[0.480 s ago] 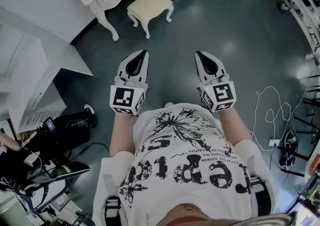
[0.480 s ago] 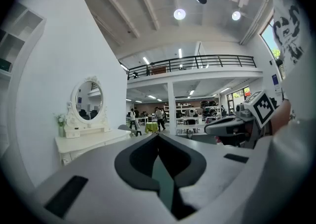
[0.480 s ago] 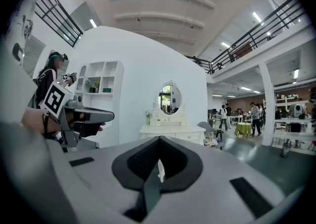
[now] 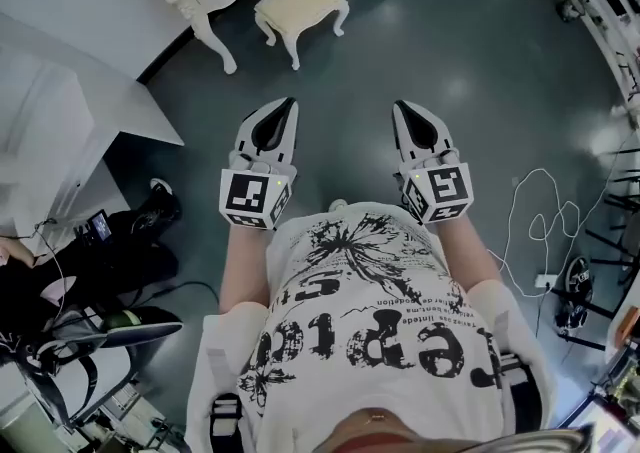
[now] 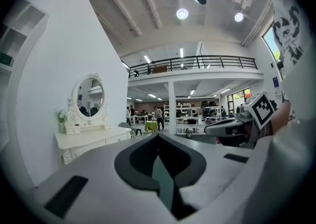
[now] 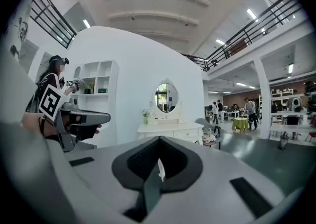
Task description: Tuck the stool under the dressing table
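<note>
The person wears a white short-sleeved T-shirt printed with black lettering and a black floral splash. The left gripper at eleven o'clock of the shirt and the right gripper at one o'clock are pale grey pointed shells with dark inner pads. Each carries a black-and-white marker cube at its six o'clock end.
</note>
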### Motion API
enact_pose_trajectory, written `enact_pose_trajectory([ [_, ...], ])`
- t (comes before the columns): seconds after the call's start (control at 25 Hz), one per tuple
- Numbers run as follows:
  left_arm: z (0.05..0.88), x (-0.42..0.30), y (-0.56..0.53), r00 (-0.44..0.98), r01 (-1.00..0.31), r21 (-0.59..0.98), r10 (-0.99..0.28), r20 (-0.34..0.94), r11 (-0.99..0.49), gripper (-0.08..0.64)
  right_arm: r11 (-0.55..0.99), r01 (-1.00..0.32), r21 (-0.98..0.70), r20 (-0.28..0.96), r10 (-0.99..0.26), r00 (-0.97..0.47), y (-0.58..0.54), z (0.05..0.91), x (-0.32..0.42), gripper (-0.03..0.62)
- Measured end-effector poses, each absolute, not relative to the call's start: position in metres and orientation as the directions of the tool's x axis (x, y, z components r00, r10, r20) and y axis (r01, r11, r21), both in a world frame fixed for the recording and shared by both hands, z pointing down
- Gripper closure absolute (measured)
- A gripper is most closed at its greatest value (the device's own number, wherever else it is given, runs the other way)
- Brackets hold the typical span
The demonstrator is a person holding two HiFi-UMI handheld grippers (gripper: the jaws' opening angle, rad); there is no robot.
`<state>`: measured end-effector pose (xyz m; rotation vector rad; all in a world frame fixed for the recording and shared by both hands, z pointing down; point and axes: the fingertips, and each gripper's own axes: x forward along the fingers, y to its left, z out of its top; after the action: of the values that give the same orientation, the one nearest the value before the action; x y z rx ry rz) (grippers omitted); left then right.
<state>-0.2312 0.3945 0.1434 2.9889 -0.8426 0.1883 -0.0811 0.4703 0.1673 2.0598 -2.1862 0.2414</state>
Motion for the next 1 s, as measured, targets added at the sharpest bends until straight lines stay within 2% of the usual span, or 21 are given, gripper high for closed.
enact_pose_trajectory([
  [0.2,0.151,-0.238,0.384,0.839,-0.536,0.023,-0.529,0.128,-0.844,0.54,0.001,-0.999,-0.044,0.199,-0.98,-0.01,0.462,0.169,-0.074,0.575],
  [0.44,0.165,-0.235,0.379,0.826,-0.555,0.054,-0.542,0.157,-0.83,0.54,0.019,-0.999,-0.048,0.253,-0.967,-0.03,0.451,0.179,-0.065,0.575],
  [0.72,0.175,-0.22,0.36,0.781,-0.613,0.048,-0.597,0.183,-0.788,0.54,0.093,-0.995,-0.028,0.265,-0.959,-0.097,0.423,0.193,-0.043,0.575],
  [1.0,0.189,-0.181,0.301,0.706,-0.701,0.062,-0.679,0.2,-0.71,0.54,0.198,-0.98,-0.014,0.268,-0.943,-0.195,0.346,0.207,0.005,0.575],
])
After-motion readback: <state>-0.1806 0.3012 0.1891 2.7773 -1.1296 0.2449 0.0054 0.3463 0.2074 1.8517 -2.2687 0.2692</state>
